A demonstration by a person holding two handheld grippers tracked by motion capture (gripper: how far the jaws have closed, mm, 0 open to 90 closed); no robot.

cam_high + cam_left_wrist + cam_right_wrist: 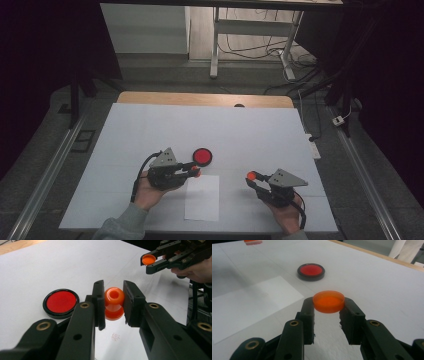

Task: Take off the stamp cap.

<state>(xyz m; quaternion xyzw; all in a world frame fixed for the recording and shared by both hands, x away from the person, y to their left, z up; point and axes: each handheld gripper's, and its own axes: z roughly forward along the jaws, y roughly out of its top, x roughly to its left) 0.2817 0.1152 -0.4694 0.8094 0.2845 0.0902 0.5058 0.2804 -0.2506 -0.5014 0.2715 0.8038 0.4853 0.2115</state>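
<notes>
Left gripper view: nearest the camera, the left gripper (114,303) has its jaws clenched on an orange stamp (114,302), a small spool-shaped piece with a rounded hollow top, a narrow waist and a flared foot, held above the white table cover (37,270). The jaws press on its sides near the top. It looks like smooth, stiff plastic, probably light, and its curved, glossy surface could slip or twist; a grip lower at the waist would likely sit more securely. Just beyond it, resting on the cover, lies a round red pad (61,302) in a black rim, flat and matte. Farther off, the right gripper (150,261) is grasping an orange cap (148,259), a shallow, thin-walled disc pinched across its rim, also off the table. It seems light and rigid, though hard squeezing might flex the wall. In the high view a white sheet of paper (202,197) lies flat between the two hands, with the bare wooden table edge (200,98) at the far side.
</notes>
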